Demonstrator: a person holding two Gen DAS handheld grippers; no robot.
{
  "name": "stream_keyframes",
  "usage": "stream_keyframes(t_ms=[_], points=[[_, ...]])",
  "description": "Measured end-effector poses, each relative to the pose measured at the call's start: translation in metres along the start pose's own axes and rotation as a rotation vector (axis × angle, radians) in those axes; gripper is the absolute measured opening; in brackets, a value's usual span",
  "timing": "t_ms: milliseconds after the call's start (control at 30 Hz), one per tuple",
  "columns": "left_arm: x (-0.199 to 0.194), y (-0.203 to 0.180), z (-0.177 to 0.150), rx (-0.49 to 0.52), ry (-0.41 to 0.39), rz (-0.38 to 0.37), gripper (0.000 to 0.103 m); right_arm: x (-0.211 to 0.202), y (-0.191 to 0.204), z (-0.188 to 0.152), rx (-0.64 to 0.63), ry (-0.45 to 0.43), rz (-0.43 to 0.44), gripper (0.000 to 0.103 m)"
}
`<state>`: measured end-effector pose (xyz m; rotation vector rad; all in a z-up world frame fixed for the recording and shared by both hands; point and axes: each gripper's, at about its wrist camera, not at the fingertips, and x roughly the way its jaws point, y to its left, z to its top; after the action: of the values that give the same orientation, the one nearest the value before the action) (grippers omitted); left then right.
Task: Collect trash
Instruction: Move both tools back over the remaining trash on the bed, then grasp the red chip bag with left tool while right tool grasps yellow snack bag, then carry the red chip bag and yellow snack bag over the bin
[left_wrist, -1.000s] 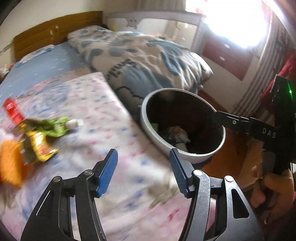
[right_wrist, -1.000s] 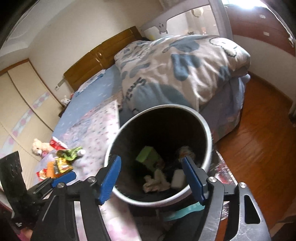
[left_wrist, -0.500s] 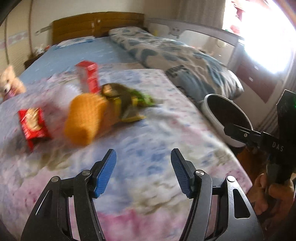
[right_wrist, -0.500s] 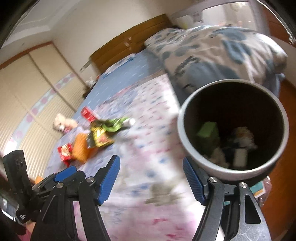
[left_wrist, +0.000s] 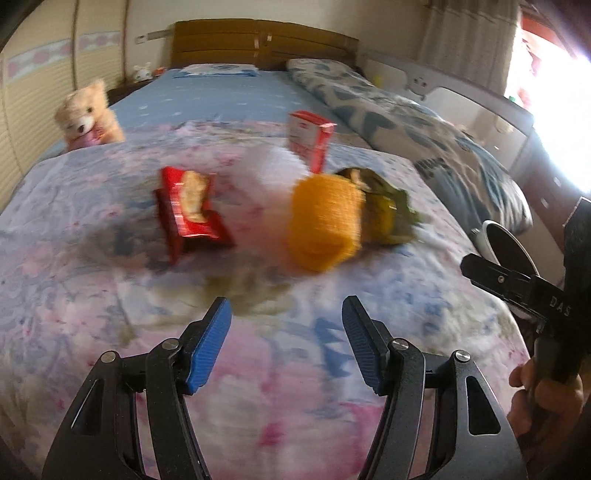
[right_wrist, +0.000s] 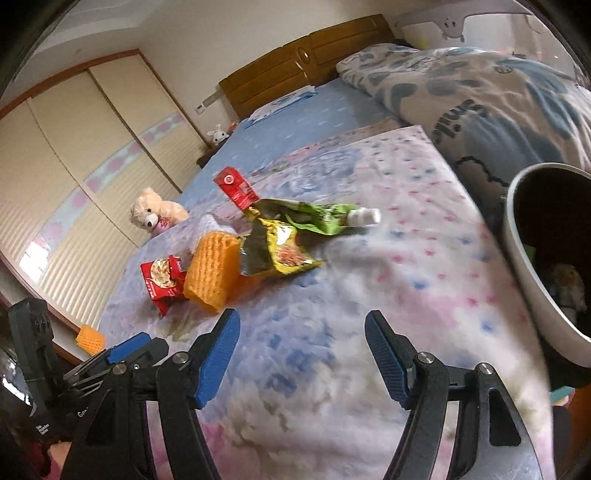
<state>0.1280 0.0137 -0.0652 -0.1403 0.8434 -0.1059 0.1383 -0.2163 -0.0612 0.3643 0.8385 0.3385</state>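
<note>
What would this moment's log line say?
left claw open | right claw open | wrappers on bed | bin beside

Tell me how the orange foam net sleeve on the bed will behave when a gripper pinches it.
The orange foam net sleeve looks like open mesh foam, so it will probably squash flat and weigh very little. Its ribbed surface should grip the pads rather than slip. It leans against the yellow-green snack wrapper, so lifting may drag that along.

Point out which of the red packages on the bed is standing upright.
The red carton, farthest back behind the wrapper pile, stands on end. The red snack packet lies flat on the bedspread beside the orange foam net.
</note>
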Motion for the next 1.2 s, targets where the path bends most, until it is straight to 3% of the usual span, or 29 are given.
stream_keyframes(t_ms=[467, 533, 600, 633, 667, 767, 833, 967, 1200], points=[[0.030, 0.062, 0.034, -0.130, 0.001, 0.100, 0.068, 0.048, 0.016, 0.028, -0.007, -0.011, -0.014, 0.070], [0.037, 0.068, 0.040, -0.150, 0.003, 0.095, 0.068, 0.056, 0.016, 0.030, -0.007, -0.002, -0.015, 0.064], [0.042, 0.070, 0.043, -0.152, -0.005, 0.091, 0.068, 0.067, 0.016, 0.032, -0.013, 0.018, -0.029, 0.044], [0.044, 0.071, 0.045, -0.150, -0.007, 0.088, 0.063, 0.071, 0.016, 0.032, -0.012, 0.029, -0.033, 0.036], [0.047, 0.071, 0.046, -0.149, -0.002, 0.082, 0.045, 0.074, 0.015, 0.032, -0.011, 0.038, -0.034, 0.027], [0.052, 0.072, 0.046, -0.157, 0.018, 0.052, 0.022, 0.073, 0.015, 0.030, -0.015, 0.034, -0.022, 0.027], [0.050, 0.069, 0.044, -0.142, 0.017, 0.048, 0.012, 0.067, 0.016, 0.029, -0.023, 0.025, -0.017, 0.027], [0.040, 0.062, 0.036, -0.120, 0.011, 0.037, 0.005, 0.051, 0.013, 0.025, -0.014, 0.009, 0.004, 0.026], [0.015, 0.045, 0.015, -0.090, 0.002, 0.006, 0.004, 0.024, 0.005, 0.017, -0.002, -0.009, 0.015, 0.027]])
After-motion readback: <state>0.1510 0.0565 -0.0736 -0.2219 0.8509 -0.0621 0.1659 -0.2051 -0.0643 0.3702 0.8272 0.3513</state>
